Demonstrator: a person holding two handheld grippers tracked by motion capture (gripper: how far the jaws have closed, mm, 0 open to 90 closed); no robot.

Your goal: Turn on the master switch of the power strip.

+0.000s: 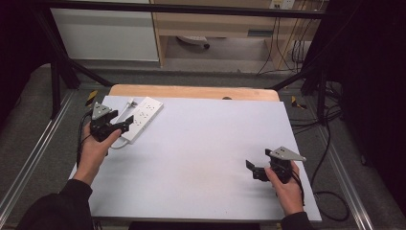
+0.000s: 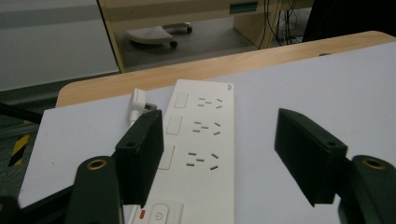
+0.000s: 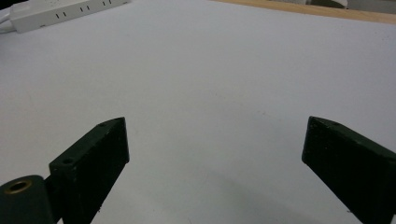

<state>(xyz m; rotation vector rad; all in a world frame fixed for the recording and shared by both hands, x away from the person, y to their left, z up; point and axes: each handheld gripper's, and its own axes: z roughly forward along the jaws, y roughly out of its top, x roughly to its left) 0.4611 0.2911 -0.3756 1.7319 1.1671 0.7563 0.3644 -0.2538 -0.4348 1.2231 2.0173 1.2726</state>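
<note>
A white power strip (image 1: 142,117) lies at the back left of the white table (image 1: 201,143), with a white plug (image 1: 130,102) beside its far end. My left gripper (image 1: 123,125) hovers at the strip's near end, jaws open. In the left gripper view the power strip (image 2: 201,140) lies between the jaws of the left gripper (image 2: 217,126): one jaw overlaps its left edge, while the other stands clear of it over bare table. The plug (image 2: 137,105) lies just beyond. My right gripper (image 1: 250,167) rests open at the front right; in its own view the right gripper (image 3: 215,126) has nothing between its jaws.
A strip of bare wood (image 1: 191,92) shows along the table's far edge. Black frame posts (image 1: 57,81) flank the table. Cables (image 1: 330,143) trail on the floor at right. A wooden desk (image 1: 215,28) stands behind. The power strip (image 3: 60,11) shows far off in the right gripper view.
</note>
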